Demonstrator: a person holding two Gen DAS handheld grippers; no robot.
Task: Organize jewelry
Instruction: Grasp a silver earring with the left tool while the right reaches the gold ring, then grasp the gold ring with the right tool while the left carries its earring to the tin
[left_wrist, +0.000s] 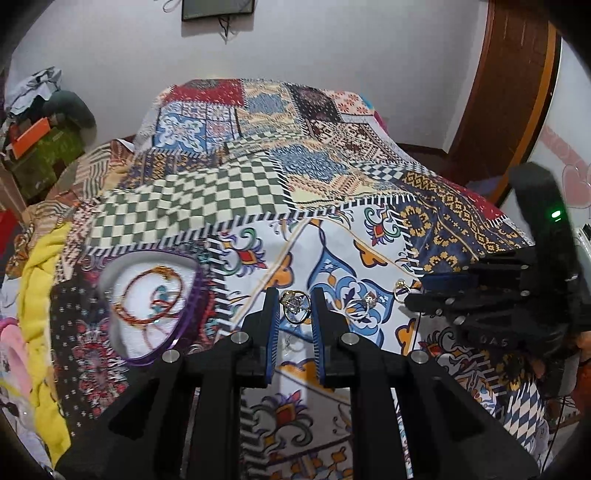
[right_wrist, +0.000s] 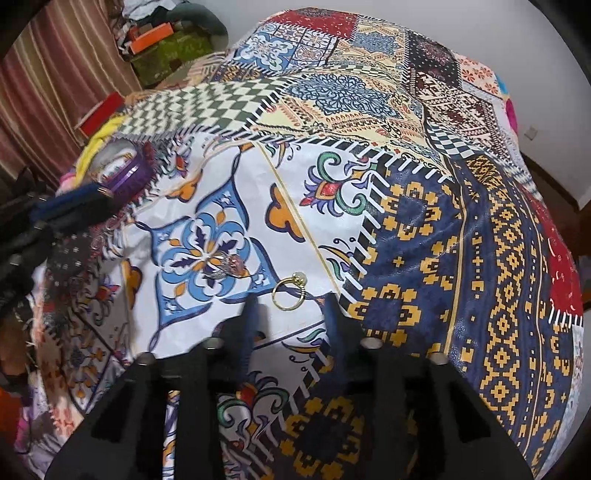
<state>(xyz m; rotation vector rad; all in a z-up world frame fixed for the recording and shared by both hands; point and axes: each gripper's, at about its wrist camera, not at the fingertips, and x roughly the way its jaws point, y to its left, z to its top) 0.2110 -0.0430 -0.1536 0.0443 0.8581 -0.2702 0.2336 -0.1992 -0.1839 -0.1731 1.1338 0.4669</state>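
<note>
1. left gripper (left_wrist: 294, 314) stands partly open around a gold ring (left_wrist: 294, 307) on the bedspread (left_wrist: 258, 206), not yet pinching it.
2. right gripper (right_wrist: 290, 301) is open and empty, a second gold ring (right_wrist: 289, 293) just ahead of it.
3. the rings look light, stiff and slippery; pinch across the band.
4. farther left, a purple-rimmed tray (left_wrist: 147, 302) holds bracelets.

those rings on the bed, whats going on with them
A person is sorting jewelry on a patchwork bedspread with two handheld tools. The left tool is open around a gold ring, not yet clamped. The right tool is open just short of another gold ring. A third ring lies loose. A purple-rimmed tray already holds bracelets.
</note>
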